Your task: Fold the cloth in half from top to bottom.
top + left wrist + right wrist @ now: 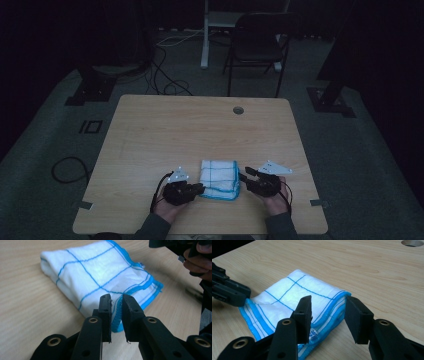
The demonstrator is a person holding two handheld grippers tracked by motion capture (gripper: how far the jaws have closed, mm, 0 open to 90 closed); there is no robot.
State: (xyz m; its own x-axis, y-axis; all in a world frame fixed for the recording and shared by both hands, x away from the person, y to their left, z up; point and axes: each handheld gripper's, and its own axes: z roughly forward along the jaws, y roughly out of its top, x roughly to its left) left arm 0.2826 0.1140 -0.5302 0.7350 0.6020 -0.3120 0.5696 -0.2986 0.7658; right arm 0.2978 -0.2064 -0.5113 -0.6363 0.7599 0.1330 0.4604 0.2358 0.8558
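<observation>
Pinching the blue hem at the near corner of the folded cloth, the left gripper has its jaws almost together with fabric between them. The right gripper sits at the cloth's opposite near corner, jaws spread — one over the white top, one off the blue edge. Both hands lie low at the table's near edge, forearms entering from below, the left hand angled inward, the right hand likewise. The cloth lies flat on the wooden table — midway between the grippers.
</observation>
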